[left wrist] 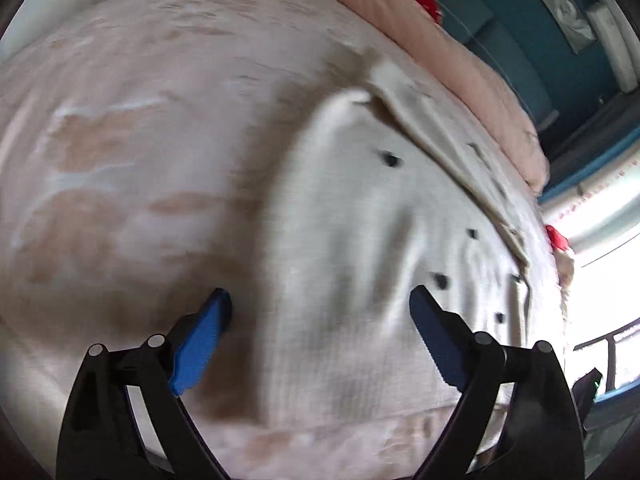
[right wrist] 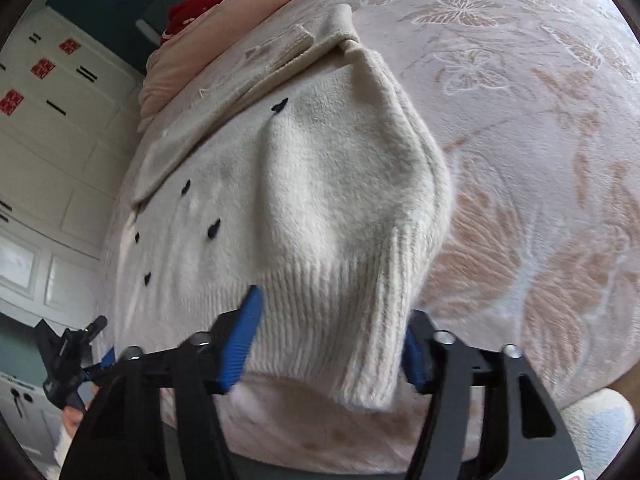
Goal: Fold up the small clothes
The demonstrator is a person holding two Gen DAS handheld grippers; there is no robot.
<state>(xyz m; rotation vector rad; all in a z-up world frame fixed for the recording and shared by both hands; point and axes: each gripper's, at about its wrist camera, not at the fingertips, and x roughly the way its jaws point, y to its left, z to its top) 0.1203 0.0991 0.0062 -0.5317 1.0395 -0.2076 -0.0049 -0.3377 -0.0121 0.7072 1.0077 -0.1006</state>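
A cream knit sweater (left wrist: 360, 240) with small dark dots lies flat on the bed, blurred in the left wrist view. My left gripper (left wrist: 320, 304) hovers over its near edge, blue pads (left wrist: 200, 344) wide apart, nothing between them. In the right wrist view one side of the sweater (right wrist: 320, 184) is folded over onto its body. The ribbed hem of that fold lies between the fingers of my right gripper (right wrist: 332, 316), draped over the right one. The jaws stand apart and do not pinch it. The left gripper (right wrist: 80, 344) shows at the lower left edge.
The bed has a pink cover with butterfly patterns (right wrist: 540, 160). A beige cloth piece (right wrist: 280, 52) lies along the sweater's far side. Behind it are a rolled pink duvet (right wrist: 240, 8) and a red item (right wrist: 188, 12). White cupboard doors (right wrist: 48, 140) stand at the left.
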